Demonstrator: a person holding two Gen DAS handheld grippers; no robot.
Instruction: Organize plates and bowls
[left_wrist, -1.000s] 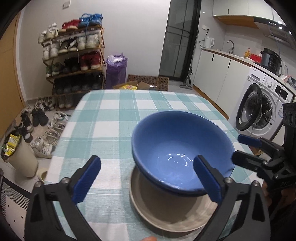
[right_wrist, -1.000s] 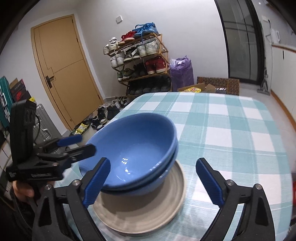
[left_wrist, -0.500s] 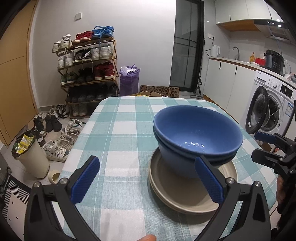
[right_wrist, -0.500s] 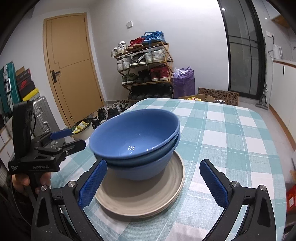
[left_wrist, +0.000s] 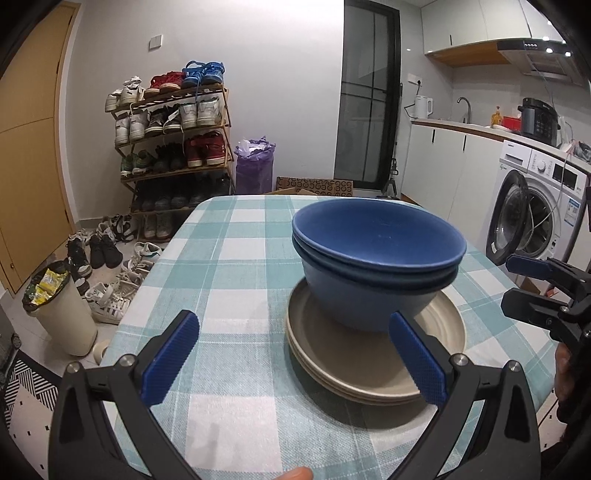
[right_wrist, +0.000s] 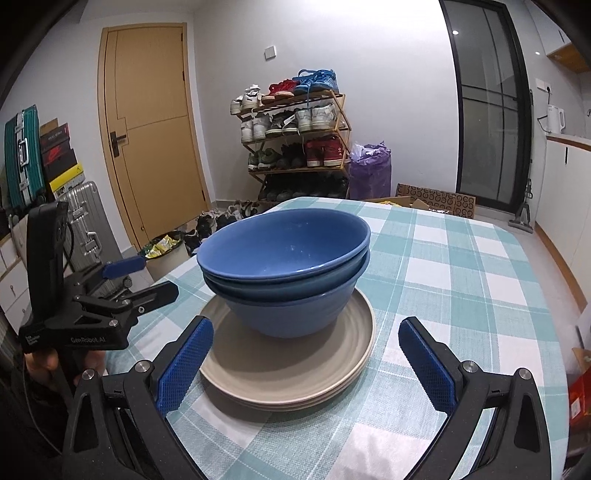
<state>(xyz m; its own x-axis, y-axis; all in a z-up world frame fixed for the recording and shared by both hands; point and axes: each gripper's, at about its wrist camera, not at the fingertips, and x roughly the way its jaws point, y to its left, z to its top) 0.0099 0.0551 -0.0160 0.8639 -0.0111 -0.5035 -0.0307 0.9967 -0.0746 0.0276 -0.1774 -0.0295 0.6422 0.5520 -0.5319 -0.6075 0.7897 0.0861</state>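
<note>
A stack of blue bowls sits nested on a stack of beige plates on the checked tablecloth. My left gripper is open and empty, near the table's front edge, short of the plates. My right gripper is open and empty, also just short of the plates. Each gripper shows in the other's view: the right one at the right of the left wrist view, the left one at the left of the right wrist view.
The table has a teal-and-white checked cloth. Beyond its far edge are a shoe rack, a purple bag and a cardboard box. A bin and shoes lie on the floor at left. A washing machine stands at right.
Both grippers have drawn back and lowered away from the bowl stack, so the bowls now appear farther off and seen from the side. The bowls and plates have stayed put.
</note>
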